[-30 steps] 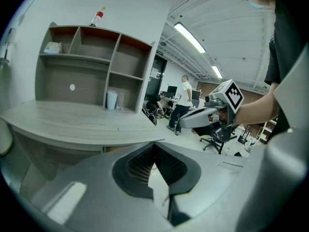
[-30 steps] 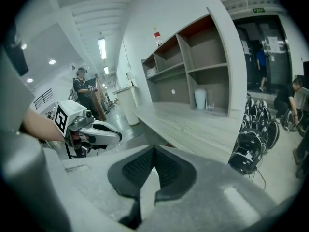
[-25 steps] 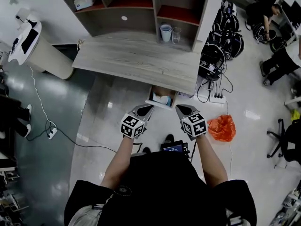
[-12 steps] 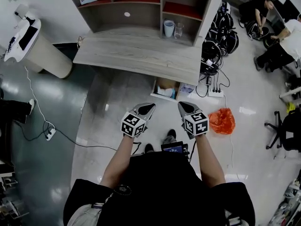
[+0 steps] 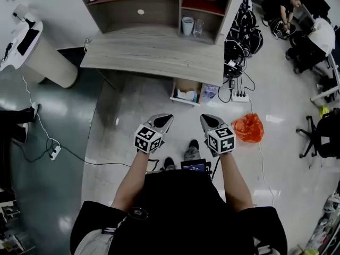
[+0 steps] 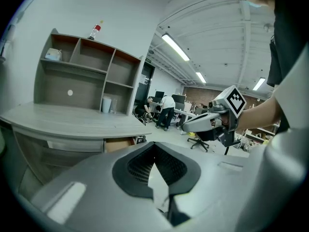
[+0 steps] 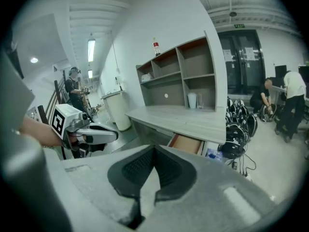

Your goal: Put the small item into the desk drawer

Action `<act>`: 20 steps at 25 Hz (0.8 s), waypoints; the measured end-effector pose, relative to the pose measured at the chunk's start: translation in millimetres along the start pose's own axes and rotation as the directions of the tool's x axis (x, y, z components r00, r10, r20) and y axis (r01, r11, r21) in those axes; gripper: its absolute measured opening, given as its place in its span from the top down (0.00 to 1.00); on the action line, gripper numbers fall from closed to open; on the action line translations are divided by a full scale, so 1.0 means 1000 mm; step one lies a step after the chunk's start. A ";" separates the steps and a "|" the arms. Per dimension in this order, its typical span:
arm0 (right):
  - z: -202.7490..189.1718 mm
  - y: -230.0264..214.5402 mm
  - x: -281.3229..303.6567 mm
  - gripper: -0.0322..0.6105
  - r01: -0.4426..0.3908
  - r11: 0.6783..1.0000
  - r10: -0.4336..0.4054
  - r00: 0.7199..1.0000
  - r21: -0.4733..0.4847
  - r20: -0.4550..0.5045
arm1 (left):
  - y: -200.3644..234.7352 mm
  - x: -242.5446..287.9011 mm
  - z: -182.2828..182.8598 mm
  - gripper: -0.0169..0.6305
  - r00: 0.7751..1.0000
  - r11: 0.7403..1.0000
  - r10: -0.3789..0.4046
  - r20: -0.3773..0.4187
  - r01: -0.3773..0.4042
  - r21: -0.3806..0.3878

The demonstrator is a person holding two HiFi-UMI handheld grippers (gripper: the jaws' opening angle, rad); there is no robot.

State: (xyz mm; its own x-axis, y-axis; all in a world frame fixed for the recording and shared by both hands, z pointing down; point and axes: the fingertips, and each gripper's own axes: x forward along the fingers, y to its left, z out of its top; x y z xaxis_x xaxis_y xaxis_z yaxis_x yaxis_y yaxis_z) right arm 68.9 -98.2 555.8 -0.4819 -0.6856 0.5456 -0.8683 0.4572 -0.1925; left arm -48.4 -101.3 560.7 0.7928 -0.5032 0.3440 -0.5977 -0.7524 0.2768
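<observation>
The grey wooden desk [image 5: 154,57] stands ahead, and its drawer [image 5: 186,92] hangs open below the front edge with pale small things lying inside. My left gripper [image 5: 168,116] and right gripper [image 5: 204,117] hover side by side over the floor, well short of the drawer, both shut with nothing between the jaws. In the left gripper view my own jaws [image 6: 154,145] meet at the tip, and the right gripper [image 6: 205,122] shows beside them. In the right gripper view the shut jaws [image 7: 154,149] point toward the open drawer [image 7: 187,143], with the left gripper [image 7: 91,132] to the left.
An orange plastic bag [image 5: 248,129] lies on the floor to the right. A power strip with cables [image 5: 236,95] sits beside the desk. A round white stand [image 5: 45,57] is at the left, and a cup [image 5: 187,25] stands on the shelf. People and chairs are at the far right.
Both grippers have drawn back from the desk together. The drawer, close ahead of the tips a second ago, now lies farther off. Both stay shut.
</observation>
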 end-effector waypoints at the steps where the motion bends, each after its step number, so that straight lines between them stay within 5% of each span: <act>1: -0.002 0.003 -0.002 0.95 0.002 1.000 -0.002 1.000 0.000 0.001 | -0.001 -0.003 -0.001 0.98 1.000 1.000 -0.002 0.000 0.002 0.002; 20: -0.016 0.028 -0.023 0.95 0.034 0.999 -0.034 0.999 0.015 0.033 | -0.018 -0.020 -0.005 0.99 0.999 0.998 -0.026 0.021 0.025 0.053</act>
State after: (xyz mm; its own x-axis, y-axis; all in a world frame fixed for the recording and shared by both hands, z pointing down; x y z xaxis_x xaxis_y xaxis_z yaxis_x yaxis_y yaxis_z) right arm 57.8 -60.8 550.5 -0.4554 -0.7191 0.5249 -0.8858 0.4250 -0.1862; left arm -54.2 -75.3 553.2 0.8106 -0.4919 0.3178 -0.5703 -0.7862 0.2378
